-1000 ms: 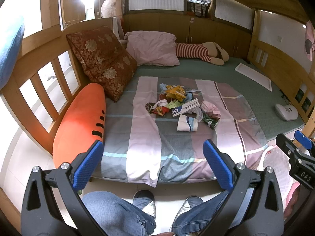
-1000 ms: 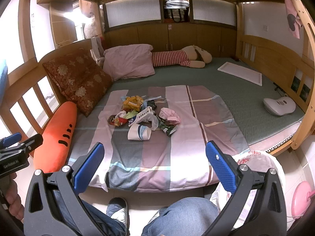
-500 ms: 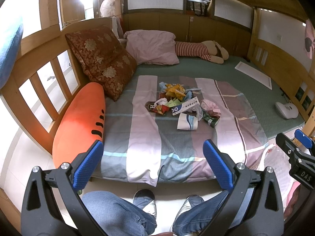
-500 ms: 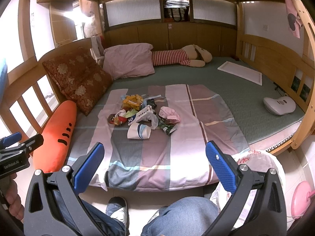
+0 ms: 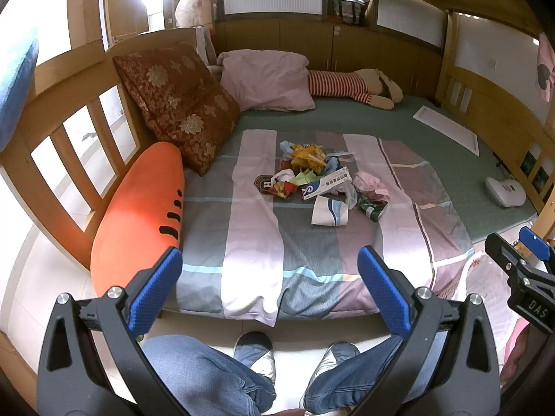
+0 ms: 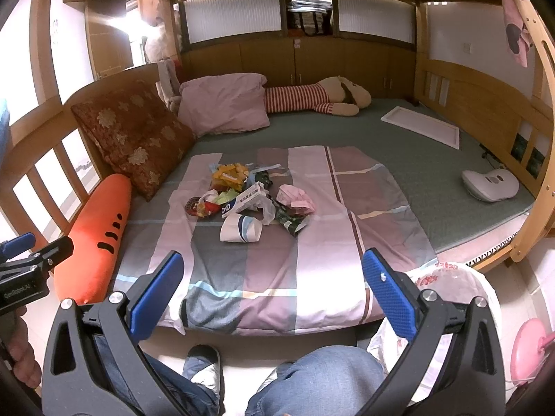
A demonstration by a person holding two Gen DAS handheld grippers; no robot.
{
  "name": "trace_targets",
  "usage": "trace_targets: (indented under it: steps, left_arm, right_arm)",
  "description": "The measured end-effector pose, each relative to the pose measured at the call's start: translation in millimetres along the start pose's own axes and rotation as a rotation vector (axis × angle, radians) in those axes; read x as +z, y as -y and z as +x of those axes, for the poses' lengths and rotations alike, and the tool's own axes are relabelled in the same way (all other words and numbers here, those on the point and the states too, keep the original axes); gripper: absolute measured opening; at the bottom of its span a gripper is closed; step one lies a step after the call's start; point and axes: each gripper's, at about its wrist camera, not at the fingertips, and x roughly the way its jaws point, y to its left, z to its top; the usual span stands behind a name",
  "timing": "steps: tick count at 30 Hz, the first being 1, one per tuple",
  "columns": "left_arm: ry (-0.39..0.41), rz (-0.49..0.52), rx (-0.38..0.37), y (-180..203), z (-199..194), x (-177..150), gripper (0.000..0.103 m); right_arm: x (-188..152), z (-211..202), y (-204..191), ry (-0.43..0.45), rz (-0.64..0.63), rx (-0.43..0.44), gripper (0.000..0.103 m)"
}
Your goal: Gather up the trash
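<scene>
Bed (image 5: 451, 145) fills both views, striped sheet (image 6: 277, 263) spread over its near half, probably as a catch surface. Trash pile (image 5: 322, 180) sits mid-sheet, well ahead of both sets of jaws, nothing touched. White bag (image 6: 451, 277) stands on the floor just right of the right gripper (image 6: 274, 289), likely the drop point. Left gripper (image 5: 270, 286) and right gripper both hang off the bed edge, jaws spread wide and empty. Paper cup (image 6: 241, 230) is the nearest piece, likely first pick.
</scene>
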Motion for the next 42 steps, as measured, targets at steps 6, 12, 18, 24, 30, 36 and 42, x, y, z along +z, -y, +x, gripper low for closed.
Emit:
trace_targets:
  steps: [6,12,18,24,30,36,42]
  left_arm:
    - [-0.005,0.004,0.002,1.1,1.9,-2.3,0.1]
    - [-0.011,0.005,0.001,3.6,5.9,-4.2,0.1]
    - [-0.016,0.006,-0.001,3.4,6.9,-6.5,0.1]
    - [-0.023,0.008,-0.002,3.0,8.8,-6.3,0.1]
    - [-0.034,0.016,0.002,3.8,13.0,-8.8,0.1]
    - [-0.037,0.017,0.003,4.3,13.2,-8.5,0.1]
    - [-0.044,0.018,0.004,4.1,15.7,-9.3,0.1]
  right_arm:
    - [1.0,0.3,-1.3,-0.002,-0.001,0.0,0.1]
    - [0.4,0.2,-1.4,-0.006,0.0,0.0,0.1]
    - [-5.5,7.1,1.6,-0.013,-0.005,-0.002,0.1]
    - [-6.2,7.0,1.2,-0.019,-0.002,-0.004,0.1]
    - [-7.4,8.2,0.9,-0.025,-0.002,-0.003,0.1]
    - [-10.1,8.0,1.6,-0.029,0.0,-0.003,0.1]
    - [-12.6,9.9,1.6,-0.033,0.0,-0.003,0.1]
